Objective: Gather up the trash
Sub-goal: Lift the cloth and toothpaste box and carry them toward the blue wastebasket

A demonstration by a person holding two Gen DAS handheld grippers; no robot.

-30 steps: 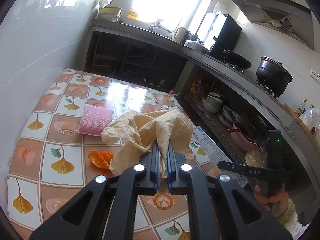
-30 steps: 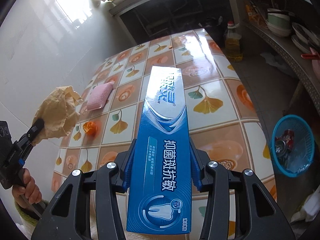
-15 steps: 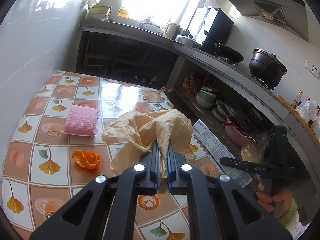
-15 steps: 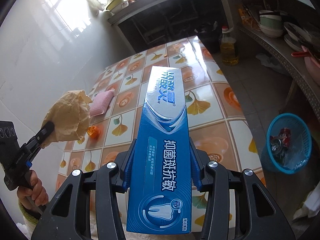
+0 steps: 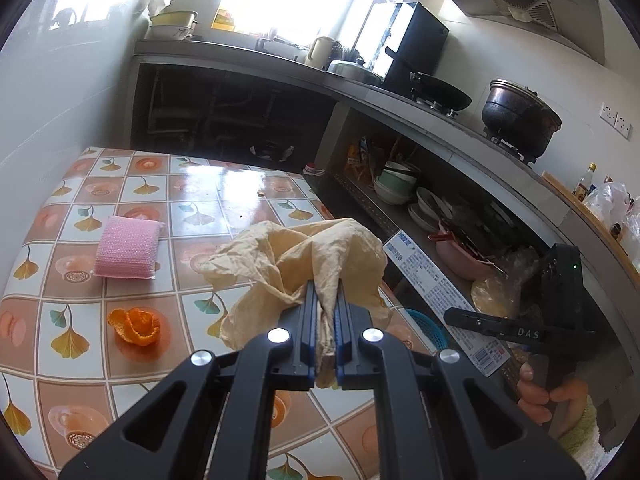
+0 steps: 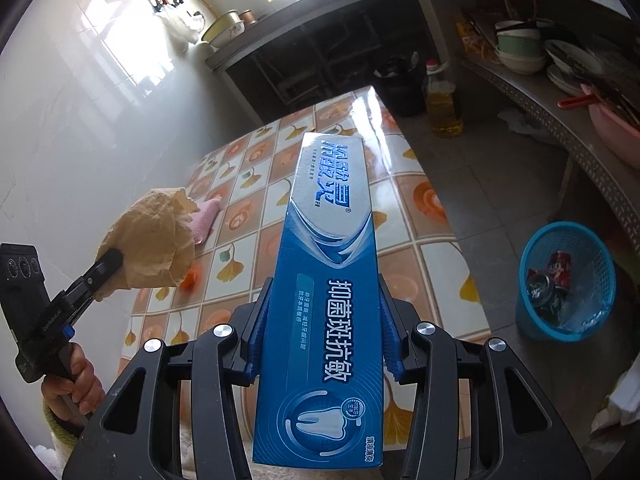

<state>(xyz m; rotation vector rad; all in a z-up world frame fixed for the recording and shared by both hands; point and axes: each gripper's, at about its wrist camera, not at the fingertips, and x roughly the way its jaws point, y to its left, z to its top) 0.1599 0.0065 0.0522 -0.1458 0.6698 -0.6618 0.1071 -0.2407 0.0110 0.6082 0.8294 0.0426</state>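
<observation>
From the left wrist camera, the left gripper (image 5: pixel 325 316) has its jaws pinched nearly together on a crumpled tan paper bag (image 5: pixel 296 264), whose loose folds billow out ahead of the fingertips and hang above the tiled table (image 5: pixel 192 216). On that table – patterned in orange squares and ginkgo leaves – a pink scouring sponge (image 5: pixel 128 254) lies flat to the left, and nearer the camera sits a curled piece of orange peel (image 5: pixel 136 326), apart from the sponge. To the right, past the table edge, the right gripper (image 5: pixel 472 318) shows side-on in the person's hand (image 5: pixel 548 396), with the long toothpaste box (image 5: pixel 436 292) reaching forward from it; a sliver of blue basket (image 5: pixel 424 324) peeps out beneath the bag. From the right wrist camera, the right gripper (image 6: pixel 324 320) holds its jaws partway apart, clamped on the two long sides of the blue toothpaste box (image 6: pixel 328 296), which points away over the table (image 6: pixel 424 216). At the left edge the left gripper (image 6: pixel 105 265) carries the paper bag (image 6: pixel 152 244) aloft, the sponge (image 6: pixel 204 222) and a scrap of orange peel (image 6: pixel 189 279) partly hidden behind it. Down on the floor to the right stands the blue basket (image 6: pixel 532 312) (crushed cans inside), well clear of both held items.
</observation>
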